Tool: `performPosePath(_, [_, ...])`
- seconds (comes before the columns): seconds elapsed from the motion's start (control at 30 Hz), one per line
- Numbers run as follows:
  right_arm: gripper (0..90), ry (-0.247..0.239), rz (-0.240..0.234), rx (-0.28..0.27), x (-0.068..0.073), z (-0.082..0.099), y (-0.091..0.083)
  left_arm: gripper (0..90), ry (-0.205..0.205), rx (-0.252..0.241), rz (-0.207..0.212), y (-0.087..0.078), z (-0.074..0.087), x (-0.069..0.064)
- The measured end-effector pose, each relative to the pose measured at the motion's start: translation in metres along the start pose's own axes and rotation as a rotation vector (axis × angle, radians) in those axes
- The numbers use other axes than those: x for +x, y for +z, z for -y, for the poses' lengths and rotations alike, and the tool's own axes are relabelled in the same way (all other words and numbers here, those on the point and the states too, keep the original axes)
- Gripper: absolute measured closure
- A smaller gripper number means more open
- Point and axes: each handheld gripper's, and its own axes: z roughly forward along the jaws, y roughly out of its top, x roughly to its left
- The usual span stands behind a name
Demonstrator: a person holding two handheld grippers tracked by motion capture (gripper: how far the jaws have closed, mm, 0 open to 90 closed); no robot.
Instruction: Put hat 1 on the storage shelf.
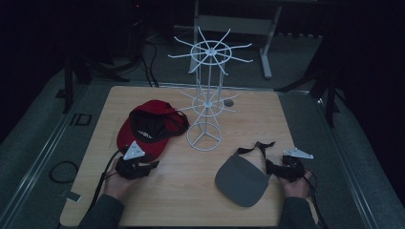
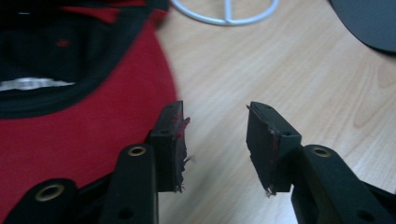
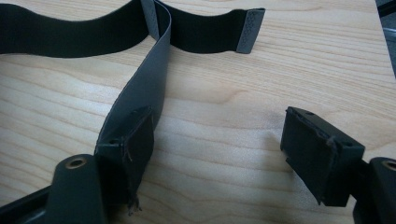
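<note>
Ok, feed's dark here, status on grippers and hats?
Left gripper open beside red cap. Right gripper open at grey visor strap. White rack stands between.

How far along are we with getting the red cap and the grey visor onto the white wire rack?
Nothing looks done yet: the white wire rack carries nothing on its arms. The red cap and grey visor both lie on the table. In hand: the left gripper is open beside the cap's brim, and the right gripper is open with one jaw against the visor's strap, gripping nothing. Left: picking up and hanging both.
</note>
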Motion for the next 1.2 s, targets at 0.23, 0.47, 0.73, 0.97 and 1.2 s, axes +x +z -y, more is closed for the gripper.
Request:
performPosePath(0.23, [25.7, 0.0, 0.0, 0.0, 0.0, 0.0, 0.0, 60.9, -0.062, -0.028, -0.068, -0.023, -0.005, 0.031])
performPosePath(0.47, [25.6, 0.0, 0.0, 0.0, 0.0, 0.0, 0.0, 56.4, -0.119, -0.02, -0.157, -0.037, -0.008, 0.067])
performPosePath(0.73, [25.7, 0.0, 0.0, 0.0, 0.0, 0.0, 0.0, 52.5, -0.194, -0.002, -0.2, -0.043, -0.002, 0.098])
performPosePath(0.97, [25.7, 0.0, 0.0, 0.0, 0.0, 0.0, 0.0, 57.0, -0.227, 0.049, -0.158, -0.034, 0.004, 0.108])
performPosePath(1.2, [25.7, 0.0, 0.0, 0.0, 0.0, 0.0, 0.0, 68.3, -0.225, 0.079, -0.143, -0.031, 0.001, 0.094])
